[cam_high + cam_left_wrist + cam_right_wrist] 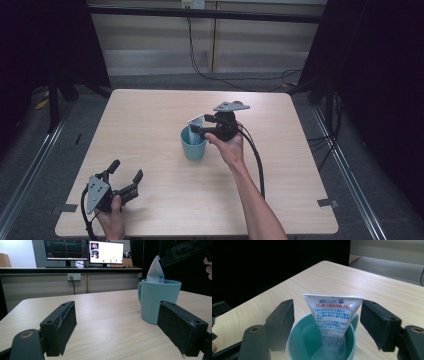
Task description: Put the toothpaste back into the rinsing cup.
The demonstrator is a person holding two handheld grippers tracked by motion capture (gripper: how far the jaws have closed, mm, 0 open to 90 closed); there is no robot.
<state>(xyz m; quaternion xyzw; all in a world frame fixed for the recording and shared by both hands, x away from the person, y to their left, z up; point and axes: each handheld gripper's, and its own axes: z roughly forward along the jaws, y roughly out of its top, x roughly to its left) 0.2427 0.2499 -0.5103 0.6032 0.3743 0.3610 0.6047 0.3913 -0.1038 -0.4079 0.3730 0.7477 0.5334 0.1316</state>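
A teal mug (193, 147) stands near the middle of the wooden table (150, 115). A white toothpaste tube (196, 121) with red and blue print stands upright in it, crimped end up. My right gripper (199, 126) hovers over the mug's rim, open, with the tube's top (332, 312) between its jaws; a gap shows on the left side. From my left gripper the mug (155, 302) and tube (155, 270) appear ahead on the right. My left gripper (127, 170) rests near the table's front left, open and holding nothing, its jaws wide apart.
Bare tabletop stretches between the left gripper (117, 325) and the mug (297, 340). Two lit monitors (85, 251) stand on a counter beyond the table. Dark curtains flank the table, and cables (235, 80) run across the floor at the back.
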